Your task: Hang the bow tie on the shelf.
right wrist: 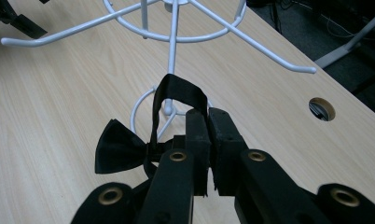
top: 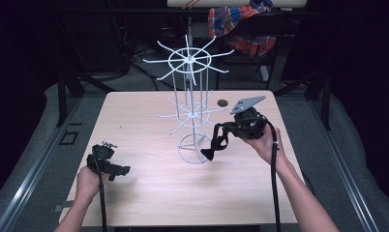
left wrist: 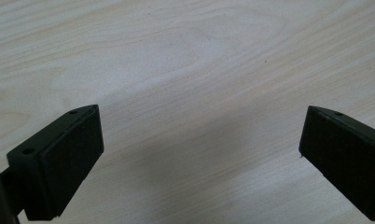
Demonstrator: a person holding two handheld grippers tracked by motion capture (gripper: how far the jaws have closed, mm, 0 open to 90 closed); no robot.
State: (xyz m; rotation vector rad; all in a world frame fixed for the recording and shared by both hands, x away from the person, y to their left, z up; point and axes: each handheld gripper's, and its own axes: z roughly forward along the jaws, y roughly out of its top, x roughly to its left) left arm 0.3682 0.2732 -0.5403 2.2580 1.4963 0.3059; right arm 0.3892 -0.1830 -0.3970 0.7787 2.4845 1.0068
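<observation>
The black bow tie hangs from the right gripper by its strap, above the tabletop and just in front of the white wire rack. In the right gripper view the jaws stand nearly together, clenched on the strap: the band loops up and over from the bow into the narrow gap between the pads, while the bow itself dangles to the left of the jaws, clear of them. In the high view the bow tie droops from the right gripper toward the ring-shaped base of the rack and hangs just beside it; contact cannot be confirmed.

The left gripper sits low near the front left part of the tabletop, well apart from the rack and the bow tie. In the left gripper view its jaws are spread wide, released, with bare wood grain between them and nothing held or touched.

The rack stands upright near the middle of the tabletop, with two tiers of radiating hook arms on a central post; the lower tier's arms reach out directly beyond the right gripper. A round cable hole lies in the tabletop to the right of the rack. Beyond the far edge a red and blue plaid cloth is draped over a dark frame.
</observation>
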